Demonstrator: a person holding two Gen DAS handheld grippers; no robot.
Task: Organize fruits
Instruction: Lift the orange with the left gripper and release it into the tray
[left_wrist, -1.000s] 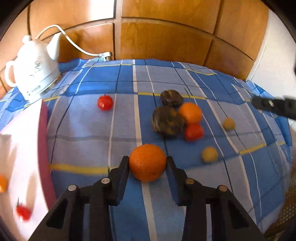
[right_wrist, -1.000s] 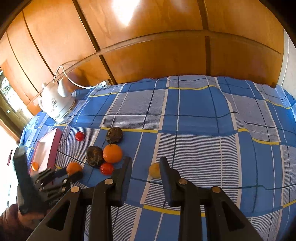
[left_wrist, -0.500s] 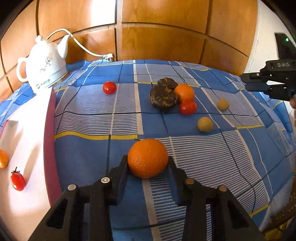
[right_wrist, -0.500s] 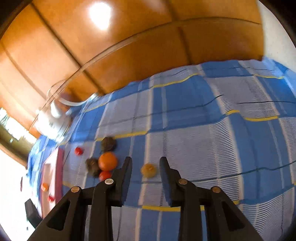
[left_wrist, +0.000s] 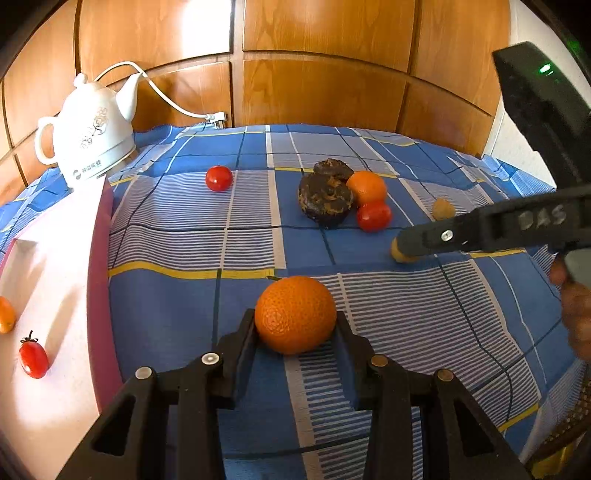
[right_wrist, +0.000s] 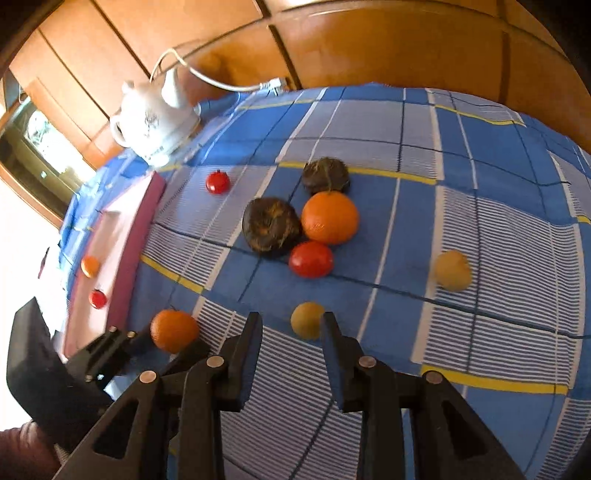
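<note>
In the left wrist view the right gripper (left_wrist: 400, 245) enters from the right edge and covers most of a small yellow-green fruit (left_wrist: 398, 254), so only its lower rim shows; the white tray (left_wrist: 55, 258) is cut off at the left edge, with a cherry tomato (left_wrist: 33, 359) and a half-seen orange fruit (left_wrist: 5, 314) on it. The right wrist view is blurred toward the left. The left gripper (left_wrist: 295, 325) is clamped on a mandarin (left_wrist: 294, 314) at lower centre, above the blue checked cloth (left_wrist: 177, 302). In the right wrist view the right gripper's fingers stand apart, the small fruit (right_wrist: 307, 319) lying just beyond the tips, between them, unpressed.
</note>
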